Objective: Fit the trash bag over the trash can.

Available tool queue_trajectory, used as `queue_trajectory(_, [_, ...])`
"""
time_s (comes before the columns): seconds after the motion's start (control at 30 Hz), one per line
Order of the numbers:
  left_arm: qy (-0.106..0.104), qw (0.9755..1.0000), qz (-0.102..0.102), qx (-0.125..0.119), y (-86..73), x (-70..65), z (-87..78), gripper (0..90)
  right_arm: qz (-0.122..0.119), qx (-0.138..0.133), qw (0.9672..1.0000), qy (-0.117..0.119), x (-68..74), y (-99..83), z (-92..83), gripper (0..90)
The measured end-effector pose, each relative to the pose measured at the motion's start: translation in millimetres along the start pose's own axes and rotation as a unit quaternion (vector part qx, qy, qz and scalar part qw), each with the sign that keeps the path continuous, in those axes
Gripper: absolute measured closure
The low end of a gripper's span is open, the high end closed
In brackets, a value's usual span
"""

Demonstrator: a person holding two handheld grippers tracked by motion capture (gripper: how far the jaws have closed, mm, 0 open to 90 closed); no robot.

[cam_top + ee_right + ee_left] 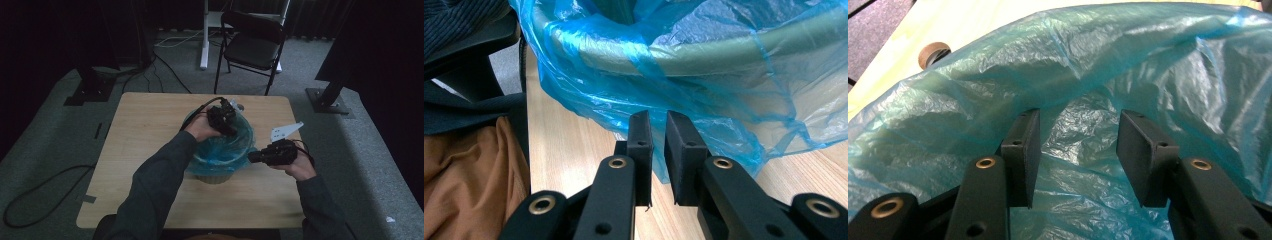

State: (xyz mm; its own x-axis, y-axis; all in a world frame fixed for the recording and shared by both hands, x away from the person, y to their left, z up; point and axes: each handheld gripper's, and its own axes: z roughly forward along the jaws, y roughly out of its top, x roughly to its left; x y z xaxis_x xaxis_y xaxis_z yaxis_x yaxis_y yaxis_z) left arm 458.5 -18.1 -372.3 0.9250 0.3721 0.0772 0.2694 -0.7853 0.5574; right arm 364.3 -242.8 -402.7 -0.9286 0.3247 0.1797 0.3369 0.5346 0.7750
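A round bin [212, 176] lined with a blue plastic bag [225, 147] stands in the middle of the wooden table [150, 130]. My left gripper [225, 122] hovers over the bin's far rim. Its jaws [1078, 150] stand wide open, with crinkled bag film [1098, 65] just ahead and nothing pressed between the pads. My right gripper [251, 158] is at the bin's right side. There its jaws [658, 150] are almost together, pinching the bag's hanging hem [734, 130] below the green rim [704, 60].
A small brown round object [933, 52] lies on the table just beyond the bag. Behind the table stands a black folding chair [252, 42], with cables [165, 65] on the carpet. Bare tabletop lies to the left and in front of the bin.
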Motion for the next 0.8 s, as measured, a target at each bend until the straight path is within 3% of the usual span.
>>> queue_trajectory(0.43, [-0.006,0.9996,0.01,0.026,3.5,-1.7,11.4,51.1,0.001,-0.002,1.0,0.0,-0.5,-1.4,-2.9,80.6])
queue_trajectory(0.8, [0.014,0.9993,-0.003,-0.035,-0.2,1.3,-26.7,50.8,0.002,-0.003,1.0,-0.001,-0.6,-2.7,-3.5,80.4])
